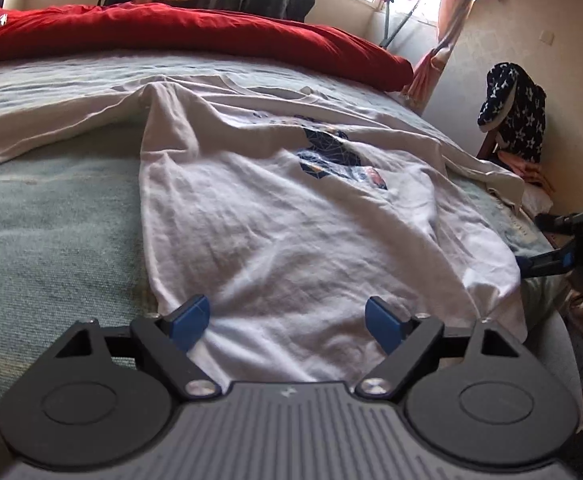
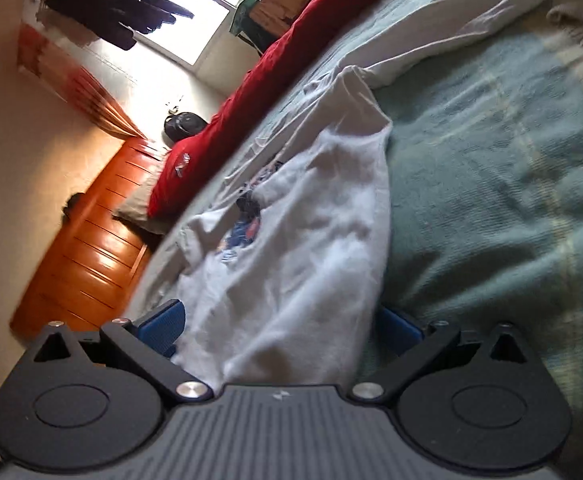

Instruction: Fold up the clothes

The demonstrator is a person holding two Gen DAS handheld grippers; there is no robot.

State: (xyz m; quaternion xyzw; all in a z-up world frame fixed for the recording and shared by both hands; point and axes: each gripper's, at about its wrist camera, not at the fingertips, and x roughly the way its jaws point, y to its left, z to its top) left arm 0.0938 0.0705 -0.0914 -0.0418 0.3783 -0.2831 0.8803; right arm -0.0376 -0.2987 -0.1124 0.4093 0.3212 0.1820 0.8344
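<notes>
Your white T-shirt (image 1: 275, 216) lies spread out on the green bed cover (image 1: 51, 216), filling the middle of the left wrist view. Its near edge sits right at the bottom, by your tools.

Your left gripper (image 1: 287, 322) has its blue fingers (image 1: 191, 322) spread wide. The shirt's bottom edge lies between them, but they are not pinching it.

Your right gripper (image 2: 279, 330) is tipped on its side at the bottom of its own view. Its fingers are spread wide too, with shirt cloth between them. The picture is blurry there, so I think it is not pinching, but I cannot be sure.

Here is what could go wrong. If you close on just the top layer, the shirt may fold crooked. If one hand pulls harder, the cloth may bunch up. The right edge of the shirt hangs close to the bed's side at the right of the left wrist view, so a tug could slide it off.

I see no boxes, baskets or bins nearby.
</notes>
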